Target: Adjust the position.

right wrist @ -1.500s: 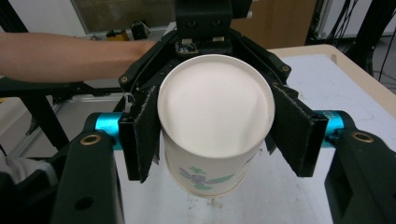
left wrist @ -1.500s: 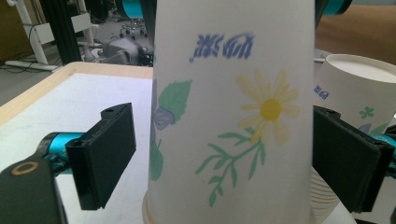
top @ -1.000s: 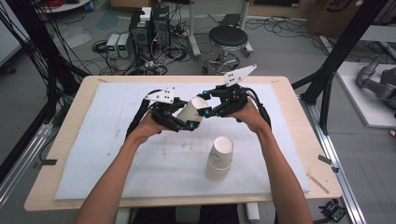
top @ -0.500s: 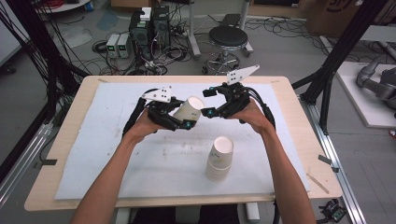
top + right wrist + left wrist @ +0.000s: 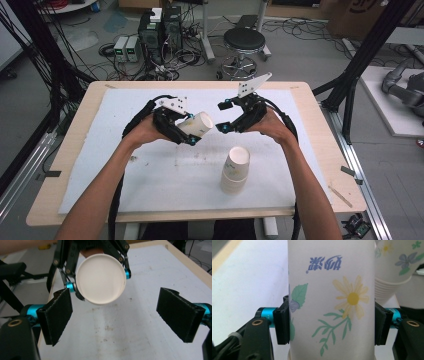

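Our right tool [image 5: 220, 117] has just let go of the flowered paper cup [image 5: 196, 124] and gapes empty beside it, so our left tool [image 5: 191, 131] alone clamps it, tipped sideways above the counter [image 5: 100, 150], up-left of the cup stack [image 5: 235, 170], ready for placing.

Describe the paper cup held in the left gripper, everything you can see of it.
The paper cup is white, thin-walled and tapered, printed with a yellow daisy, green leaves, a small bluish flower and blue lettering. It is empty, with a rolled rim around a pale inside. It is held off the white mat, tipped on its side, mouth toward the right gripper. The left gripper clamps its wall from both sides with black pads. Nothing else touches it.
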Demonstrator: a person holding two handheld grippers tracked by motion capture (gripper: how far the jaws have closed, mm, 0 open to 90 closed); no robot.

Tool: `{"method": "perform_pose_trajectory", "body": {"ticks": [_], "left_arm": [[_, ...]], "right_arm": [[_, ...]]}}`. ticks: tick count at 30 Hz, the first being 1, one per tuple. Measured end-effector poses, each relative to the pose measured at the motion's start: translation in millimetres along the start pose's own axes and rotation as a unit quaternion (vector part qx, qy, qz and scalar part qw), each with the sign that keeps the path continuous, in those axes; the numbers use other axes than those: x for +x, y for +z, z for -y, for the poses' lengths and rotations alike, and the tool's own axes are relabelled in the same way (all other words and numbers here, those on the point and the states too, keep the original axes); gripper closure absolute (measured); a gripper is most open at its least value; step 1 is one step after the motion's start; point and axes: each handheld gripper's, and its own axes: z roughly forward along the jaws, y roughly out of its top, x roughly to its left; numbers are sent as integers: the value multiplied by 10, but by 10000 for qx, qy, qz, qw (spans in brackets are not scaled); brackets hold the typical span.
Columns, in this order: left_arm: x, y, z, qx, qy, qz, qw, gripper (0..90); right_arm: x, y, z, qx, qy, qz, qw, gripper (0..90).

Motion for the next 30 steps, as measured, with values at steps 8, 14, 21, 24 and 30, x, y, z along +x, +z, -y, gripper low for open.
{"method": "perform_pose_trajectory", "body": {"ticks": [8, 14, 21, 24, 30], "left_arm": [[56, 9, -89, 906, -55, 153, 9958, 334], [102, 42, -139, 1330, -132, 314, 9905, 334], [147, 86, -183, 1609, -127, 444, 9859, 334], [159, 130, -206, 1731, -185, 465, 9836, 334], [199, 184, -245, 1994, -105, 436, 9789, 335]], "right_arm": [[9, 61, 30, 489, -67, 140, 9987, 136], [18, 88, 27, 800, -201, 281, 9962, 136], [13, 101, 20, 1067, -291, 358, 9932, 137], [12, 162, 3, 1456, -411, 475, 9874, 141], [28, 262, -67, 1735, -571, 425, 9823, 143]]}}
